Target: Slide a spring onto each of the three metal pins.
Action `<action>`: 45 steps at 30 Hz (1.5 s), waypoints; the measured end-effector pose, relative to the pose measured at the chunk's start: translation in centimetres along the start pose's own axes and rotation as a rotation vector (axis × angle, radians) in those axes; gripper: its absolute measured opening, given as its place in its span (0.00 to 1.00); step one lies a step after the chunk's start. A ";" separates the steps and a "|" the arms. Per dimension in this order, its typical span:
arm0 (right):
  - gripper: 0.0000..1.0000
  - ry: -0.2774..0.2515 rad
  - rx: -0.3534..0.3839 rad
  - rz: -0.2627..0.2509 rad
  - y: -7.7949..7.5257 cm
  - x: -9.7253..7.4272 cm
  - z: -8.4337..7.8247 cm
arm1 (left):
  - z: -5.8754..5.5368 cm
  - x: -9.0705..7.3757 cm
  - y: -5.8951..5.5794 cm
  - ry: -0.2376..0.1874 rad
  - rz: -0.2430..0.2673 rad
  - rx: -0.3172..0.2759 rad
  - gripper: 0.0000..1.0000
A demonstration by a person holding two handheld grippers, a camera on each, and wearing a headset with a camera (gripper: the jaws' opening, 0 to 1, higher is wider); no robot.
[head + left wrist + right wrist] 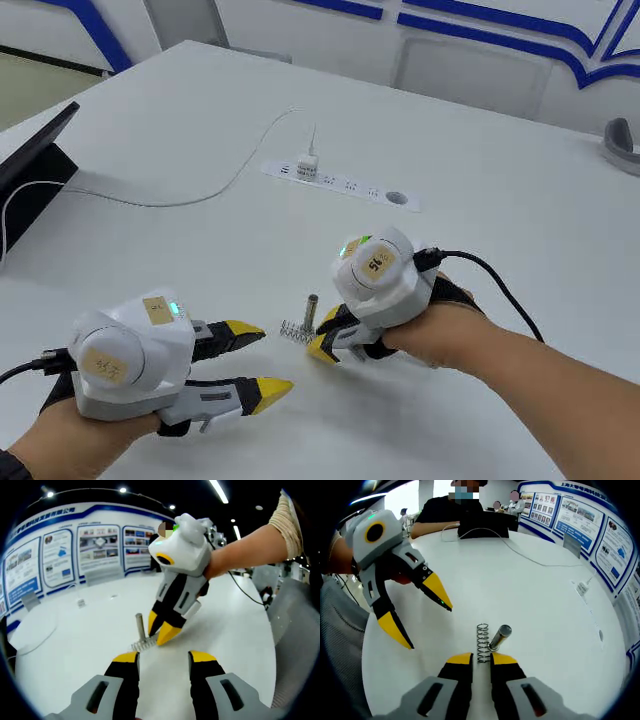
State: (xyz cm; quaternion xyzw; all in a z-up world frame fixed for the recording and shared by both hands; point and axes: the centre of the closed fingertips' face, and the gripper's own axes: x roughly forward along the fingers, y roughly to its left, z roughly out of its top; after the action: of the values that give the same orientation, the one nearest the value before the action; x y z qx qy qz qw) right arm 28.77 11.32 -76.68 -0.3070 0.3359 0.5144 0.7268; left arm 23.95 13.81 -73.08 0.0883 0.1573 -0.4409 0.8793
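Note:
A short metal pin (311, 308) stands upright on the white table (200, 120). A small wire spring (294, 329) lies on its side just left of the pin's foot. My right gripper (318, 348) comes in low from the right, with its yellow tips closed on the spring's near end. The right gripper view has the spring (482, 637) running away from the narrow gap between the jaws, and the pin (500, 636) just beside it. My left gripper (268, 358) hovers open to the lower left, a short way from the spring and holding nothing.
A white power strip (340, 184) with a plugged-in adapter and a thin cable lies further back on the table. A dark screen (30, 170) stands at the left edge. A person (465, 510) sits across the table.

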 end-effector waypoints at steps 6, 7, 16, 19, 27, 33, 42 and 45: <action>0.15 0.009 0.005 0.008 0.1 0.3 -0.1 | 0.0 -0.1 0.1 0.001 0.003 -0.001 0.39; 0.15 0.010 0.006 0.009 0.1 0.3 -0.1 | 0.0 -0.2 0.2 0.002 0.004 -0.001 0.39; 0.13 0.010 0.015 0.023 0.4 0.4 -0.1 | -0.2 -0.2 0.2 0.007 0.004 -0.001 0.39; 0.12 0.010 0.023 0.028 0.5 0.4 -0.1 | -0.1 -0.2 0.2 0.007 0.005 -0.001 0.39; 0.12 0.014 0.037 0.034 0.7 0.4 -0.1 | -0.1 -0.3 0.1 0.007 0.008 -0.001 0.39; 0.12 0.019 0.030 0.044 1.3 0.2 -0.2 | -0.1 -0.4 0.2 0.008 0.013 0.000 0.39; 0.12 0.015 0.015 0.050 1.9 -0.5 -0.3 | -0.2 -0.4 0.0 0.012 0.013 0.002 0.38; 0.12 0.015 0.000 0.055 2.2 -1.0 -0.2 | -0.1 -0.4 0.0 0.010 0.013 0.003 0.38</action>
State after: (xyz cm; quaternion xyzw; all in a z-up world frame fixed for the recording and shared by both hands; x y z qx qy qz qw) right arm 26.39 11.23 -76.23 -0.3014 0.3496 0.5318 0.7100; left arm 23.71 14.14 -73.06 0.0928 0.1605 -0.4347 0.8813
